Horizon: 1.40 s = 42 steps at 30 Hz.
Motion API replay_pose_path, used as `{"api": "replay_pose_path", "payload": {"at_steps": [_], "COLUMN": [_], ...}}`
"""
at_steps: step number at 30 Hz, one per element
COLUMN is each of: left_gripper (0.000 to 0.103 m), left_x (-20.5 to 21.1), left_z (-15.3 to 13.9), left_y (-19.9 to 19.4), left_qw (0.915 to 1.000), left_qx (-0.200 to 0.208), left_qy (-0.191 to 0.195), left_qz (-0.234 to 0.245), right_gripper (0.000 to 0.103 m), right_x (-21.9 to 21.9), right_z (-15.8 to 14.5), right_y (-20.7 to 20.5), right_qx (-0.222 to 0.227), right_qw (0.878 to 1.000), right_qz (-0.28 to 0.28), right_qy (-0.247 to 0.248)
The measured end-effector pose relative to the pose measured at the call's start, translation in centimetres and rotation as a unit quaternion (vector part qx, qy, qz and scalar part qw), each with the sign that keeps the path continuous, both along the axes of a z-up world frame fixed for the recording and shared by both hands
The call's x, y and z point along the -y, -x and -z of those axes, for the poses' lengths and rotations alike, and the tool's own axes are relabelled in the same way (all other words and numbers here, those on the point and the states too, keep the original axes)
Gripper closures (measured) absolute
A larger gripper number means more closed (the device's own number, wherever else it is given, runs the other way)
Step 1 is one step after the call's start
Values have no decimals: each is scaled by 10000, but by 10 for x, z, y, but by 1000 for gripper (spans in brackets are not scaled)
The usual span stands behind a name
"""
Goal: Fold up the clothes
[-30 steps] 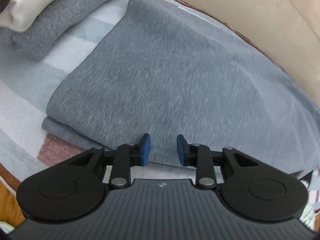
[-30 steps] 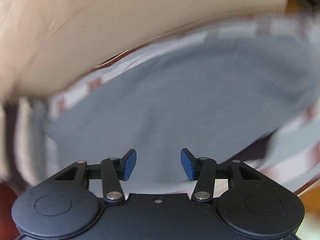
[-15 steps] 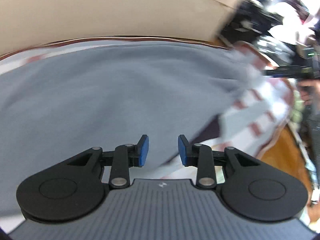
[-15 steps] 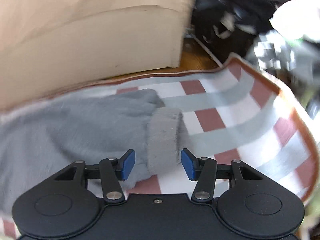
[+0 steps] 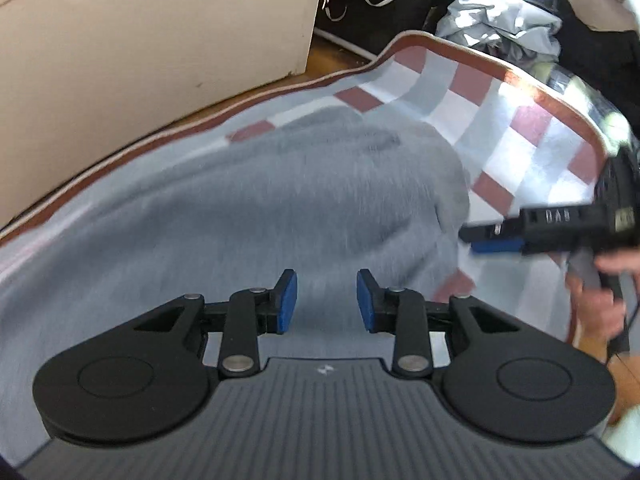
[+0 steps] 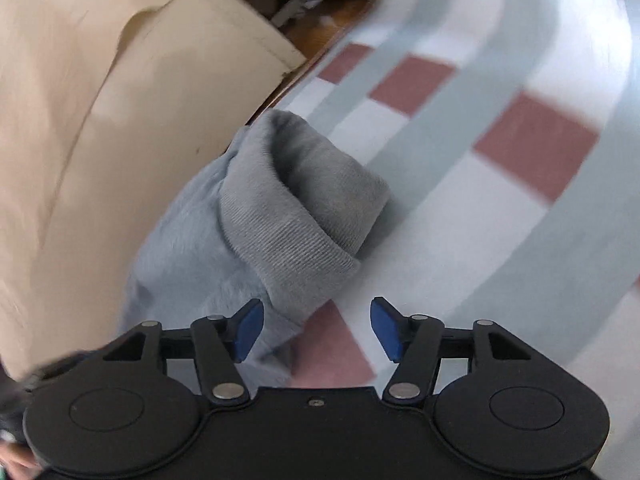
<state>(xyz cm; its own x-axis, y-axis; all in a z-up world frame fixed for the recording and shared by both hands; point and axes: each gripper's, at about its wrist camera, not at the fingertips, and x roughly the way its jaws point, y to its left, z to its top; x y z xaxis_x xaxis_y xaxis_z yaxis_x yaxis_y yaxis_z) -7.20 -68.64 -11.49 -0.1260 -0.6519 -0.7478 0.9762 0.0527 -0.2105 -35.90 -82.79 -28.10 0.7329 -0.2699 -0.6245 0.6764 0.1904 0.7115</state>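
Note:
A grey sweater (image 5: 280,208) lies spread on a checked cloth (image 5: 532,128). My left gripper (image 5: 326,302) hovers over the sweater's near part, its jaws opening with nothing pinched between them. In the right wrist view the sweater's ribbed cuff (image 6: 296,216) lies on the checked cloth (image 6: 480,200). My right gripper (image 6: 316,330) sits just short of the cuff, jaws opening, and the cuff's lower edge reaches into the gap by the left pad without being pressed. The left wrist view also shows my right gripper (image 5: 496,240) at the sweater's right edge, held by a hand (image 5: 600,292).
A beige upholstered block (image 5: 160,32) runs along the cloth's far side, and shows as the beige block (image 6: 100,120) in the right wrist view. A heap of loose clothes (image 5: 512,20) lies beyond the cloth's far right corner. Wooden floor (image 5: 332,52) shows between them.
Both grippers swept along the sweater to its sleeve end. The right one dropped close to the cuff and spread its jaws wider. The left one opened slightly, and the folded stack left its view.

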Motion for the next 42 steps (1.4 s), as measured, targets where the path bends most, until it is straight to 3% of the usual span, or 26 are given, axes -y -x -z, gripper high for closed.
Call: {"api": "replay_pose_path", "payload": {"at_steps": [2,6,7,8,11,14,16,18,19,20,22,24,26,30,32,34,37,40,42], "left_gripper": [66,66,66,66,66,66,56,54,54,54,55,55,55,53,49,46,45,44,40], "left_x": [9,0,-2,-6,-22,-34,-43,-50,-51,-52,-59,-67,-73,-63,-45,-26,1,20,26], "left_z": [5,17,20,23,27,25,23,23,27,30,31,30,27,15,11,9,8,13,17], "left_y": [-8,-31,-35,-39,-51,-61,-66,-71,-74,-76,-76,-75,-75,-68,-61,-52,-46,-47,-51], "left_qw": [9997,9970,9966,9965,9952,9942,9940,9925,9911,9892,9883,9877,9882,9930,9932,9908,9861,9844,9858], "left_qx": [-147,-404,-386,-307,-272,-380,-296,-162,-59,59,278,492,664,850,1033,1325,1648,1740,1646], "left_qy": [-22,-151,-194,-237,-303,-243,-148,-204,-353,-528,-656,-733,-724,-328,-126,91,215,263,317], "left_qz": [-205,-637,-699,-736,-891,-971,-1038,-1196,-1282,-1368,-1352,-1294,-1179,-753,-515,-274,-86,-27,13], "right_gripper": [32,29,45,74,80,82,82,73,50,41,48,48,48,47,43,32,30,31,66], "right_x": [3,15,16,15,9,-29,-57,-71,-68,-63,-50,-43,-38,-36,-36,-36,-18,4,15], "right_z": [12,19,16,5,-31,-100,-135,-144,-136,-126,-96,-77,-75,-74,-73,-73,-66,-52,-43], "right_y": [-7,-29,-36,-40,-50,-51,-52,-51,-55,-59,-62,-53,-40,-24,-37,-50,-73,-86,-91], "right_qx": [465,745,708,693,632,390,165,-495,-1137,-1778,-2906,-3443,-3110,-2023,-2044,-2062,-2194,-2079,-1777], "right_qw": [9987,9939,9927,9910,9818,9534,9341,9258,9221,9154,8984,8842,8998,9401,9368,9326,9274,9358,9498], "right_qz": [199,566,595,529,320,19,-172,-193,-126,-65,31,140,142,-151,-468,-784,-1034,-1122,-1325], "right_qy": [-34,579,780,1016,1763,2992,3561,3742,3696,3610,3292,3153,3058,2740,2800,2857,2847,2616,2209]}}
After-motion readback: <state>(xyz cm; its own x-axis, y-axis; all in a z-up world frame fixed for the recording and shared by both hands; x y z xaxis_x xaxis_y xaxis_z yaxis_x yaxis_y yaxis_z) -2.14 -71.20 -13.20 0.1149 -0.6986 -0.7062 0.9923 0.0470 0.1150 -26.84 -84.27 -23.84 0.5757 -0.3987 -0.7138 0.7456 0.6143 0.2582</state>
